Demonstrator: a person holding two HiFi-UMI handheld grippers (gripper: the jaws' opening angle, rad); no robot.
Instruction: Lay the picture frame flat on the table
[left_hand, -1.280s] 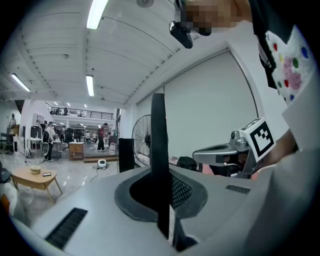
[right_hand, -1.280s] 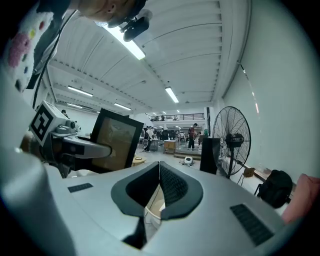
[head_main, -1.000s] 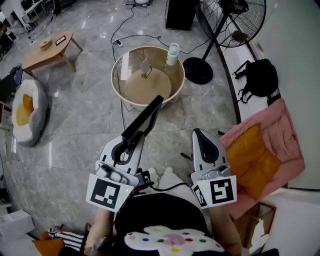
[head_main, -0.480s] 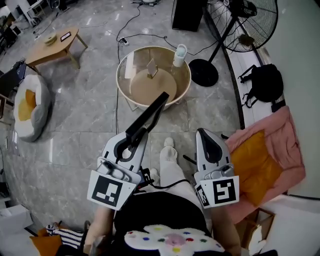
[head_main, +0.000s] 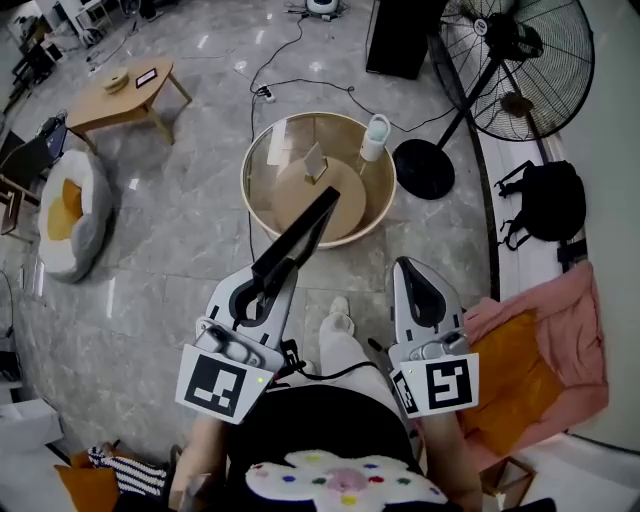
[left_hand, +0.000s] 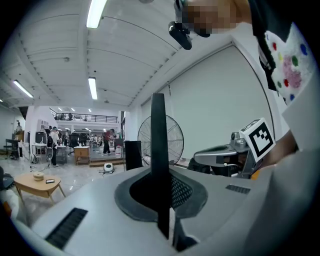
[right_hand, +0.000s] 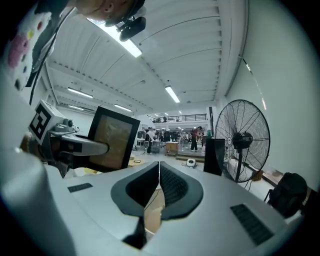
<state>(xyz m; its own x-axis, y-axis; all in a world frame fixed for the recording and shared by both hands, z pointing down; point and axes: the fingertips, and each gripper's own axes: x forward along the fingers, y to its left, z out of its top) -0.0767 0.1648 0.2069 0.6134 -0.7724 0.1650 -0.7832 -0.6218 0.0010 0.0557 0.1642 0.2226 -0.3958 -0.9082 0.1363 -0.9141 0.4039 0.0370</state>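
1. No word, number or brand name can be read in any of the three views.
2. The only printed signs are black-and-white square marker patterns, made of blocks with no letters or digits.
3. One pattern stands on the left white cube (head_main: 222, 384) of the left gripper (head_main: 262, 290), at the lower left of the head view.
4. Another stands on the right white cube (head_main: 440, 383) of the right gripper (head_main: 413, 272), at the lower right of that view.
5. The right white cube (left_hand: 260, 137) shows its pattern again at the right of the left gripper view. The left white cube (right_hand: 40, 122) shows its own at the upper left of the right gripper view.
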